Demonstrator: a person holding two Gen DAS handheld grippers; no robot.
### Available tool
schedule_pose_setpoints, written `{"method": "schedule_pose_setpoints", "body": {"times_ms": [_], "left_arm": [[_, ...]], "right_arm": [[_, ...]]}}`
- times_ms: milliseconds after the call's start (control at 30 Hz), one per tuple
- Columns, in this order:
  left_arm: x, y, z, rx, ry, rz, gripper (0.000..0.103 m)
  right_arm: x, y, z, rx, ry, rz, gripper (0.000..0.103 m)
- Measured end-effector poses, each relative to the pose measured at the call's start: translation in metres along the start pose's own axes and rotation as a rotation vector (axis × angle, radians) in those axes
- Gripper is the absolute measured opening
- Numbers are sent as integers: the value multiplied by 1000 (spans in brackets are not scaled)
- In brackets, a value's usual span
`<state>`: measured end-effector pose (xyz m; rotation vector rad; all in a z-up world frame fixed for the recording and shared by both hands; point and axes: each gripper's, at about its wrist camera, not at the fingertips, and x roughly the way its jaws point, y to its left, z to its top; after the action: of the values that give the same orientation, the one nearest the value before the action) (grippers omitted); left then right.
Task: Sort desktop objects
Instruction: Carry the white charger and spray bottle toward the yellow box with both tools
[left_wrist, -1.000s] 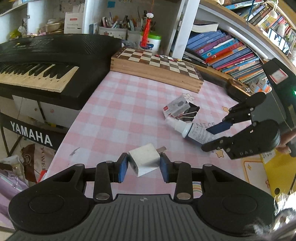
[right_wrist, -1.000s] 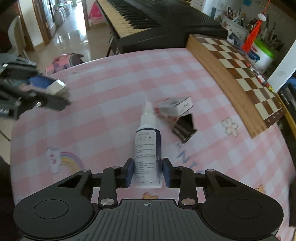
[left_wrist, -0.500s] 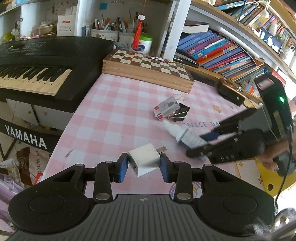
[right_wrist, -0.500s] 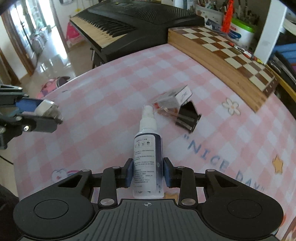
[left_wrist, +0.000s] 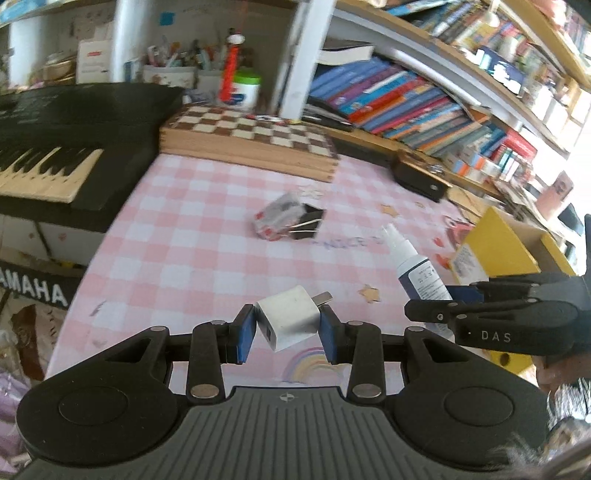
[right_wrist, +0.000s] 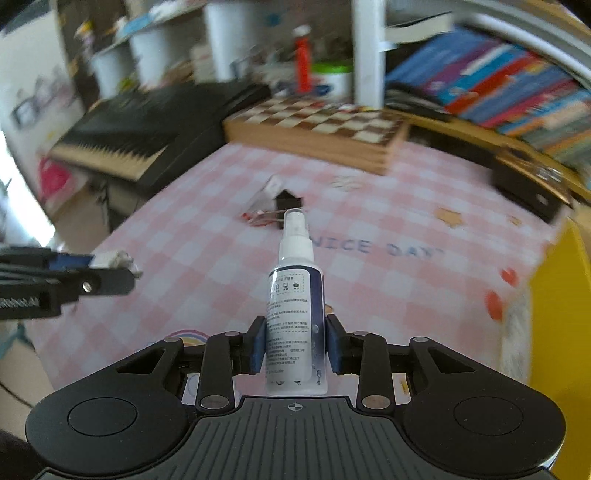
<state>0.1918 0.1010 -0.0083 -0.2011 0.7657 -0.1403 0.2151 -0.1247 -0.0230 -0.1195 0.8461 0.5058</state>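
My left gripper (left_wrist: 288, 330) is shut on a white USB charger cube (left_wrist: 289, 322), held above the pink checked tablecloth (left_wrist: 184, 243). My right gripper (right_wrist: 295, 341) is shut on a white spray bottle (right_wrist: 295, 314) with a dark blue label, nozzle pointing away. In the left wrist view that bottle (left_wrist: 417, 271) and the right gripper (left_wrist: 428, 308) sit at the right. The right wrist view shows the left gripper (right_wrist: 110, 271) at the left edge with the charger (right_wrist: 112, 258). A small clear packet (left_wrist: 275, 218) and a black binder clip (left_wrist: 308, 221) lie mid-table.
A wooden chessboard box (left_wrist: 251, 144) lies at the table's back, a black keyboard (left_wrist: 62, 144) to the left. A yellow box (left_wrist: 506, 254) stands at the right edge. Bookshelves (left_wrist: 424, 103) and pen cups (left_wrist: 170, 70) line the back. A dark case (left_wrist: 421, 177) rests by the shelf.
The right gripper lifted the spray bottle off the table, rolled it upright and carried it rightward. The left gripper with the charger shifted slightly. Both views now face the bookshelf more.
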Motion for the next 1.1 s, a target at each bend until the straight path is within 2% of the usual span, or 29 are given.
{"method": "schedule_pose_setpoints", "body": {"times_ms": [200, 367, 600, 1100], "left_arm": [[-11, -24, -5, 68, -15, -69, 34], [-23, -37, -15, 80, -24, -111, 34], [-41, -50, -35, 92, -27, -160, 34], [-77, -70, -75, 179, -10, -250, 34]], "right_arm": [[-43, -2, -21, 97, -76, -43, 33], [-73, 1, -36, 162, -107, -49, 33], [-105, 12, -61, 205, -124, -60, 33], [-151, 32, -116, 323, -149, -158, 33]]}}
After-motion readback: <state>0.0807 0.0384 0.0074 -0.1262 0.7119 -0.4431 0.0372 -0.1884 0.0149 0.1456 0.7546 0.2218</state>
